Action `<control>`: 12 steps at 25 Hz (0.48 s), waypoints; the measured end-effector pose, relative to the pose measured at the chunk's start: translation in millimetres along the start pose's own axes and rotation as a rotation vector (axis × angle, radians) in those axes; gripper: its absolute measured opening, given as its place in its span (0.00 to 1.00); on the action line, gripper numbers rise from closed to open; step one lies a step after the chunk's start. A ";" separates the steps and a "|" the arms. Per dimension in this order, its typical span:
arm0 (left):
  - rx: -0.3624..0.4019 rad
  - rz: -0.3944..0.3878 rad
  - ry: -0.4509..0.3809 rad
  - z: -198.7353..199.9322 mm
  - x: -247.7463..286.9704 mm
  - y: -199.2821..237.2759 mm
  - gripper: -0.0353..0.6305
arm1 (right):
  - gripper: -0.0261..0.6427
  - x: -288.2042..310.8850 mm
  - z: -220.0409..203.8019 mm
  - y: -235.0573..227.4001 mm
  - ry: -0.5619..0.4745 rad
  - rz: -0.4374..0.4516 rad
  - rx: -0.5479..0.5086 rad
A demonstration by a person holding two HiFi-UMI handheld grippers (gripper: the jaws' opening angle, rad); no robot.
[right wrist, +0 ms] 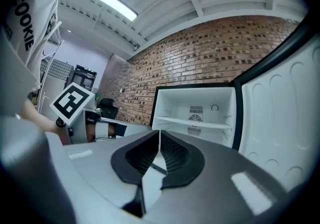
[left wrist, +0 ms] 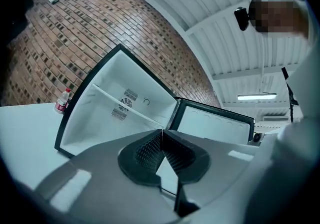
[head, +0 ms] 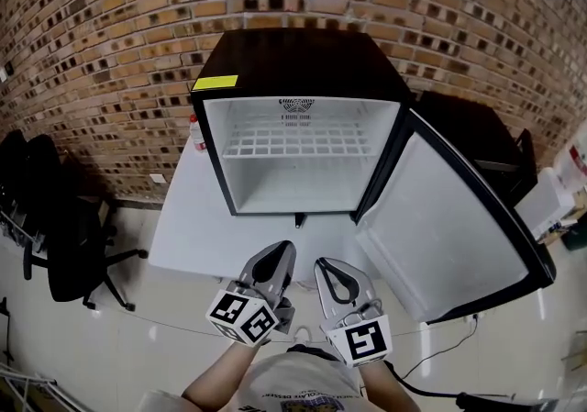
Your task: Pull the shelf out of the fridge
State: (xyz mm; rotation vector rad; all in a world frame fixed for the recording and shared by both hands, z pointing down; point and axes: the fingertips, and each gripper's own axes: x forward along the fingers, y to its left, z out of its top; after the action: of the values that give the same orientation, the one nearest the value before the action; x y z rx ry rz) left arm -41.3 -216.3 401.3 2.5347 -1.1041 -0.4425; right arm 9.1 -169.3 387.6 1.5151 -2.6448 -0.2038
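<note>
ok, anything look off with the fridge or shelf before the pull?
Nothing stands out. The fridge sits square on the table, its door swung wide open, and the shelf is level inside with nothing on it. A bottle stands upright beside the fridge. No spills or damage visible.
</note>
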 end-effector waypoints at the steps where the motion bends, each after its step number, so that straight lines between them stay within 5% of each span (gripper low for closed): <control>1: -0.015 0.008 -0.010 0.9 7.4 5.7 0.05 | 0.06 5.0 -0.7 -4.9 -0.001 0.003 -0.004; 9: -0.309 0.059 -0.123 16.0 57.9 59.7 0.08 | 0.06 34.5 -3.4 -32.7 -0.019 0.028 -0.030; 12: -0.487 0.079 -0.176 25.2 76.9 78.4 0.13 | 0.06 39.5 -8.0 -39.8 -0.013 0.029 -0.027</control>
State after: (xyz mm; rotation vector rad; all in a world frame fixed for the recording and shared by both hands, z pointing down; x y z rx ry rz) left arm -51.9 -328.6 400.8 2.0506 -1.0034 -0.8151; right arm 24.2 -223.8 389.5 1.4708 -2.6610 -0.2469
